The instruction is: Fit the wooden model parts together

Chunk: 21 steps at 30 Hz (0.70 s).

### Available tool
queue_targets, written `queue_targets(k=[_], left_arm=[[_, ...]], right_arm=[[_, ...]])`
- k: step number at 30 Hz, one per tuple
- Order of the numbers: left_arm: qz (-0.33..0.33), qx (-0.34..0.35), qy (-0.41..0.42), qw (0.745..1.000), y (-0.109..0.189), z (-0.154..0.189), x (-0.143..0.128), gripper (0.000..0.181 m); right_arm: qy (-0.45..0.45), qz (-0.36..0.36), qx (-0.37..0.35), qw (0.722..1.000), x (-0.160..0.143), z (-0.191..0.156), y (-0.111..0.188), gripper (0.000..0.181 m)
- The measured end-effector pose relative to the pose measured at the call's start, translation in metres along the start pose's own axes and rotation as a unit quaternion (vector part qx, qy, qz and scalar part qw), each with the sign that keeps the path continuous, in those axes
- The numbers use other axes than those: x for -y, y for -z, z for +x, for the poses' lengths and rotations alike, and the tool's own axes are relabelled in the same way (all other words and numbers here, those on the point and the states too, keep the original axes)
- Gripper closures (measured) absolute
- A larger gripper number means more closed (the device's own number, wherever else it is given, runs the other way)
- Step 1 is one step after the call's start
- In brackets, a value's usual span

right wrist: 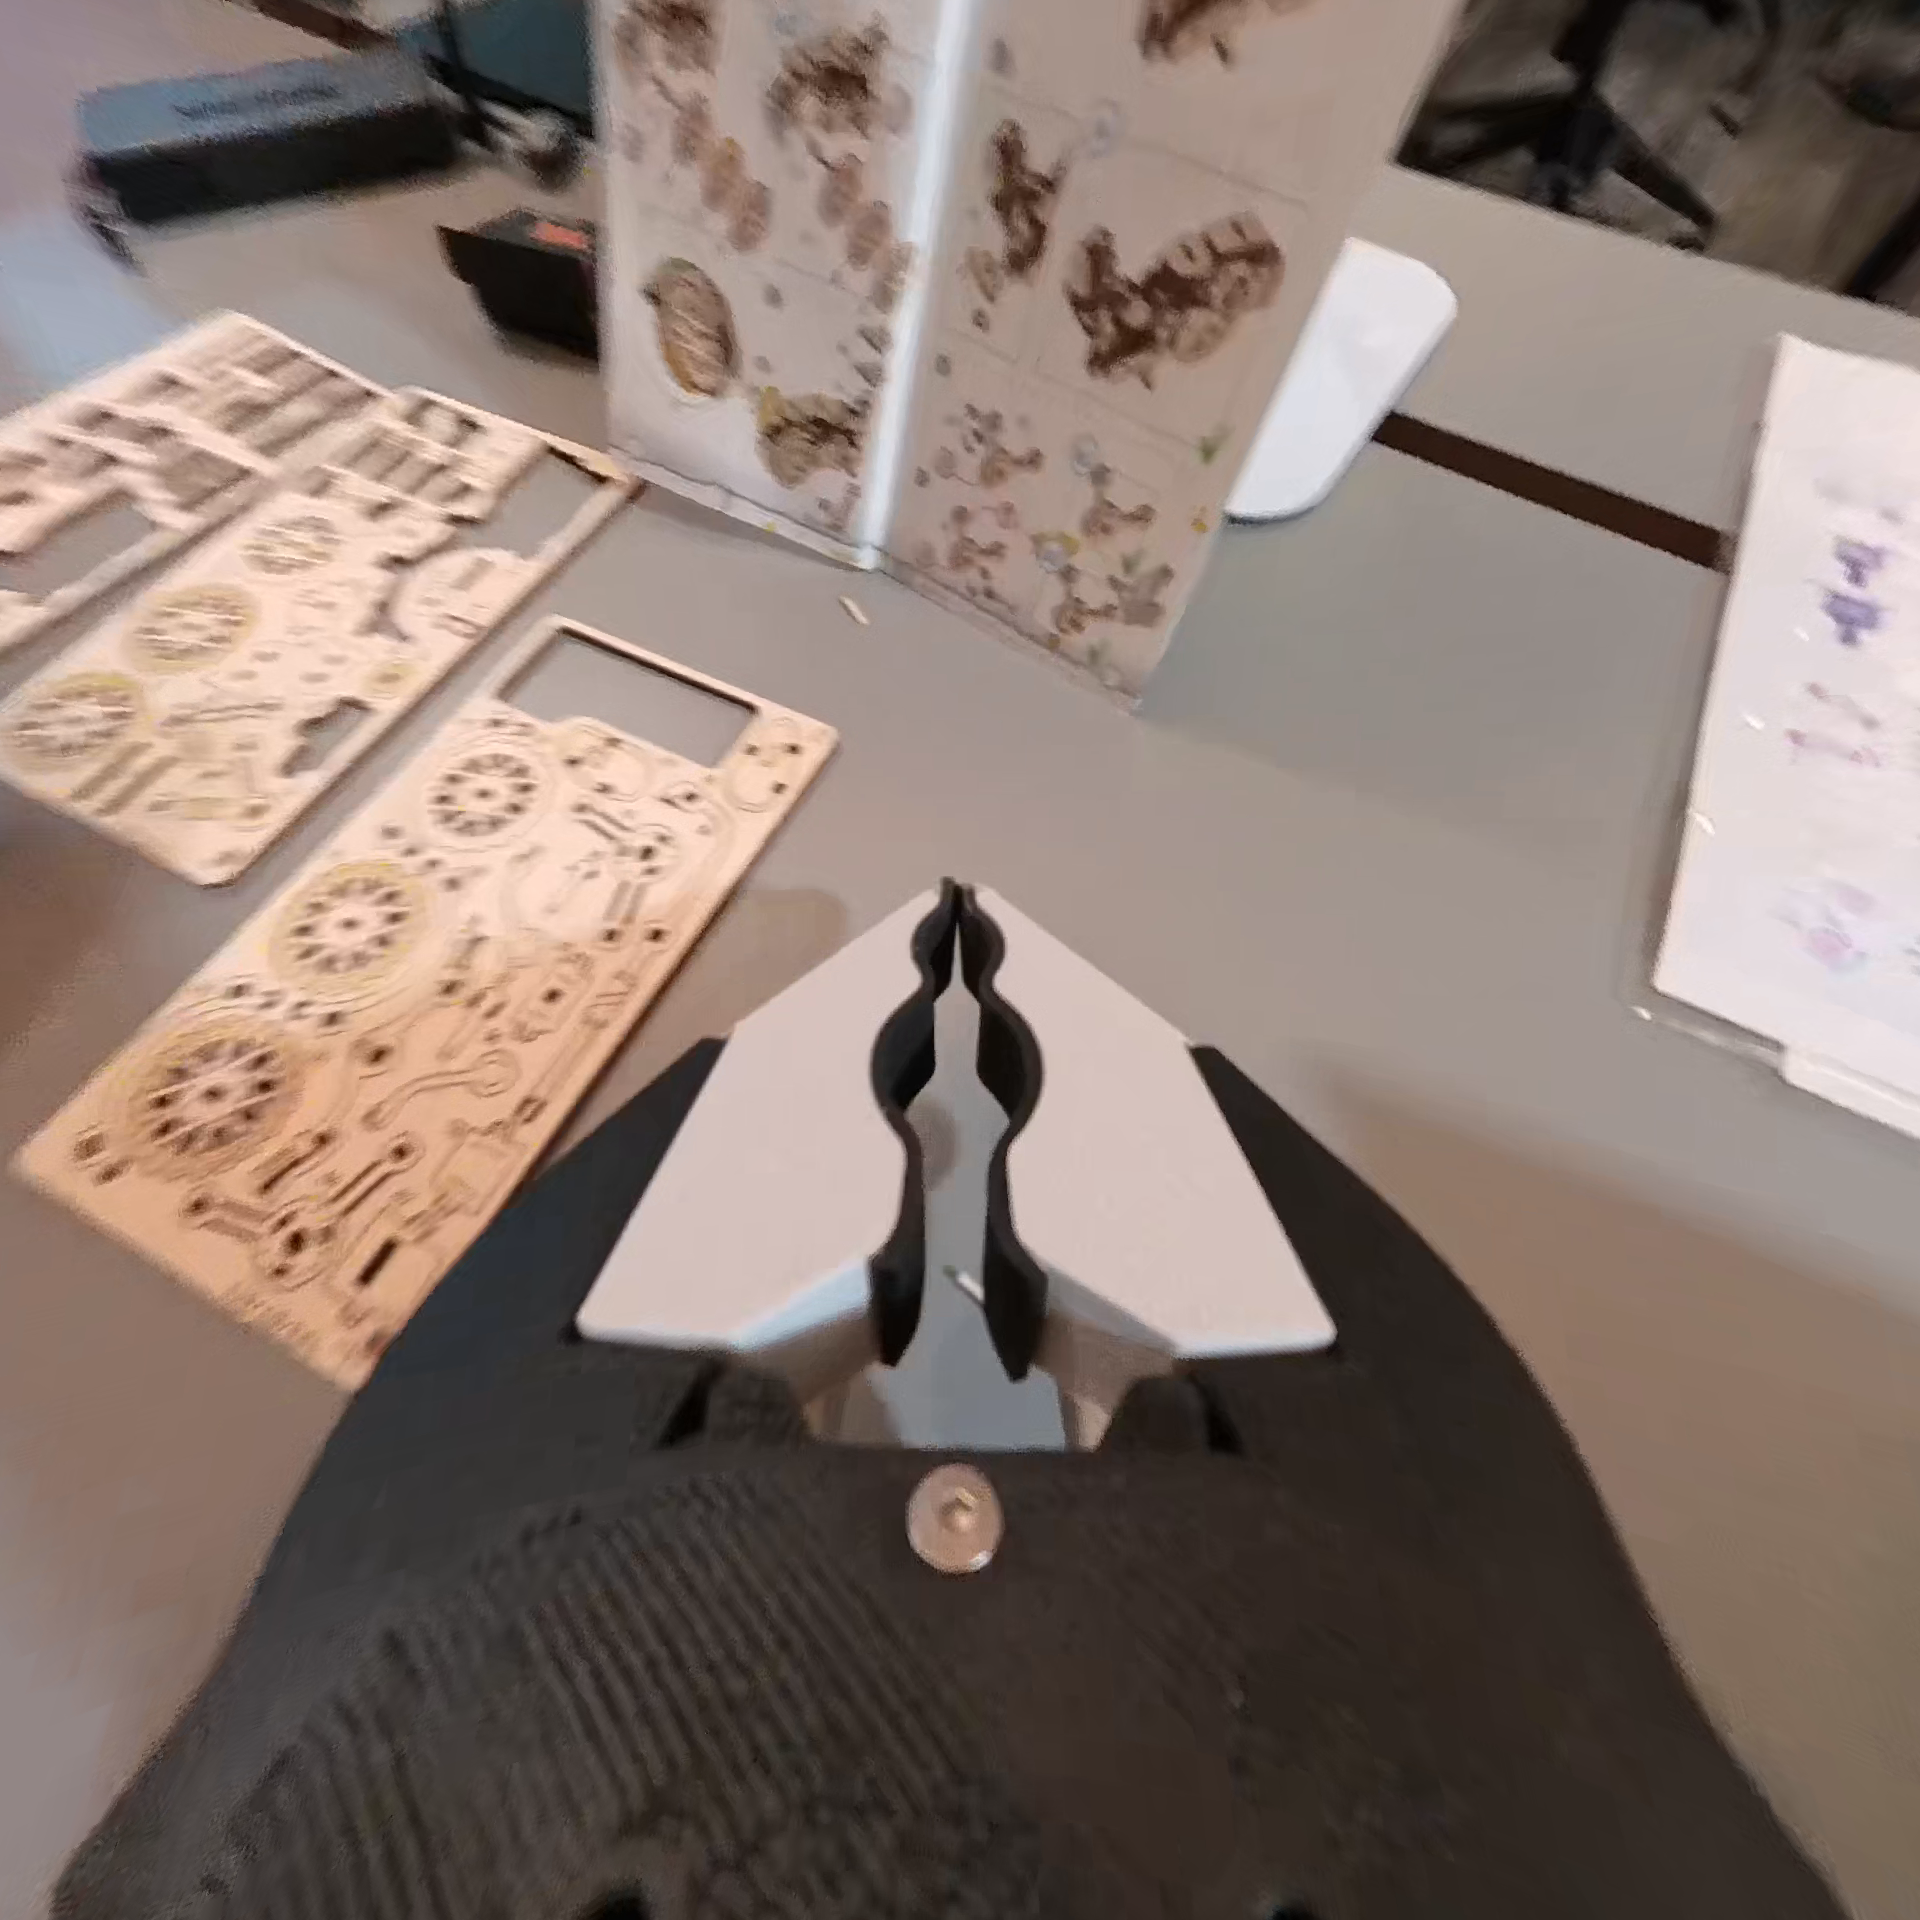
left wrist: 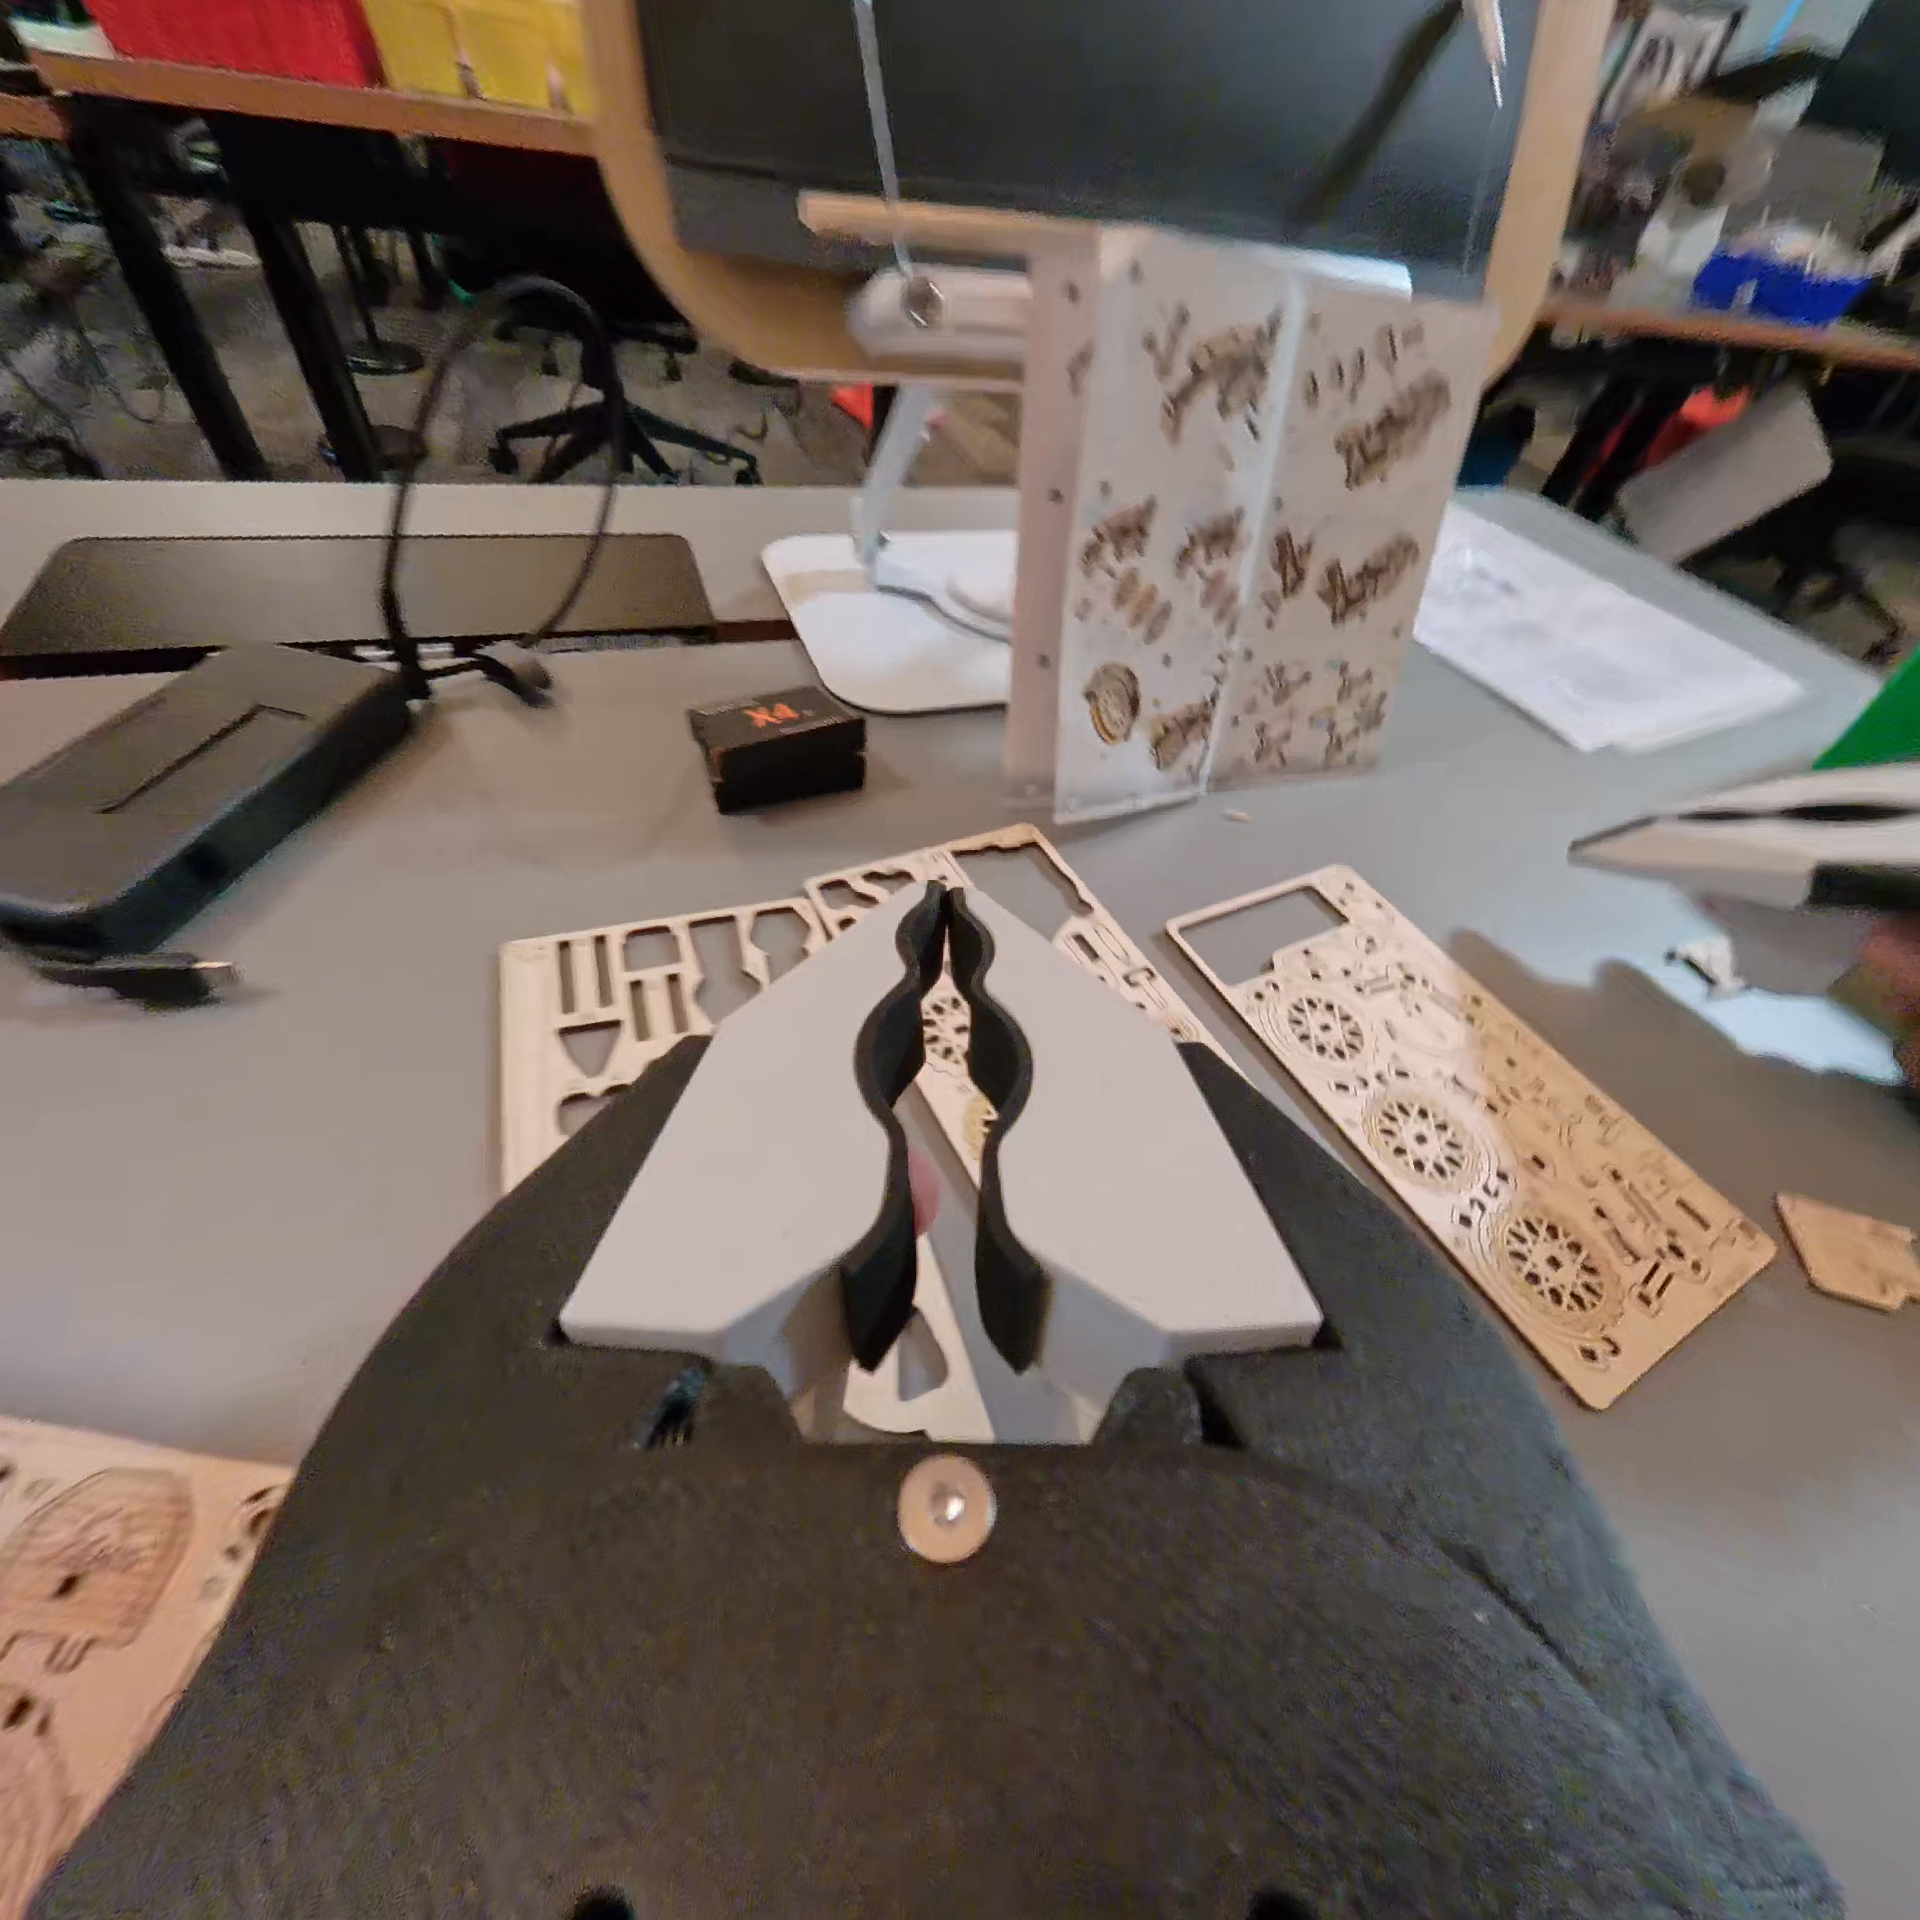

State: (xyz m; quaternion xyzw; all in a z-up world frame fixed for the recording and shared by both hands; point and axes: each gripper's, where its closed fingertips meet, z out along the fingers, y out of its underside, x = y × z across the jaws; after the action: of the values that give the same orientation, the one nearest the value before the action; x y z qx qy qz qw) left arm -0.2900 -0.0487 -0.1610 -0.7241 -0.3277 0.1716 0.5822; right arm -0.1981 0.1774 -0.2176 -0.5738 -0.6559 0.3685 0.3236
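Note:
Several laser-cut wooden sheets lie flat on the grey table point(left wrist: 312, 1143). In the left wrist view, one has long cut-outs point(left wrist: 623, 966), one sits partly under my fingers point(left wrist: 1039, 862), and one carries wheel parts point(left wrist: 1455, 1122). A small loose wooden piece point(left wrist: 1849, 1262) lies at the right. My left gripper point(left wrist: 948, 894) is shut, tips touching, nothing between them, above the sheets. My right gripper point(right wrist: 956, 894) is shut with nothing between the tips, over bare table just right of the wheel sheet point(right wrist: 416, 987). It also shows at the right edge of the left wrist view point(left wrist: 1766, 842).
A folded instruction sheet stands upright behind the wooden sheets point(left wrist: 1247, 520) point(right wrist: 935, 312). A small black box point(left wrist: 779, 743), a black case point(left wrist: 177, 769) and a white stand base point(left wrist: 894, 623) sit farther back. Papers lie at the right point(right wrist: 1818, 675). Another wooden sheet lies near left point(left wrist: 94, 1558). About 25 cm separates my left fingertips from my right. Measured from the fingertips, the small loose wooden piece point(left wrist: 1849, 1262) is 15 cm or so from the right gripper and 25 cm from the left.

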Motion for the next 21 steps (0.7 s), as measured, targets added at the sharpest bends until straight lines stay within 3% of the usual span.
queue_targets(k=[2,5,21], left_arm=[[0.009,0.015,0.026,1.000,0.006,-0.016,0.003,0.181],[-0.007,0.031,0.028,0.999,0.004,-0.026,-0.008,0.181],[-0.030,0.065,-0.044,0.996,-0.003,-0.023,-0.018,0.181]], right_arm=[[0.001,-0.030,-0.032,0.999,-0.007,0.007,-0.006,0.181],[0.019,-0.014,-0.051,0.998,-0.002,0.008,-0.005,0.181],[0.033,0.040,-0.001,0.999,0.011,-0.008,0.007,0.181]])
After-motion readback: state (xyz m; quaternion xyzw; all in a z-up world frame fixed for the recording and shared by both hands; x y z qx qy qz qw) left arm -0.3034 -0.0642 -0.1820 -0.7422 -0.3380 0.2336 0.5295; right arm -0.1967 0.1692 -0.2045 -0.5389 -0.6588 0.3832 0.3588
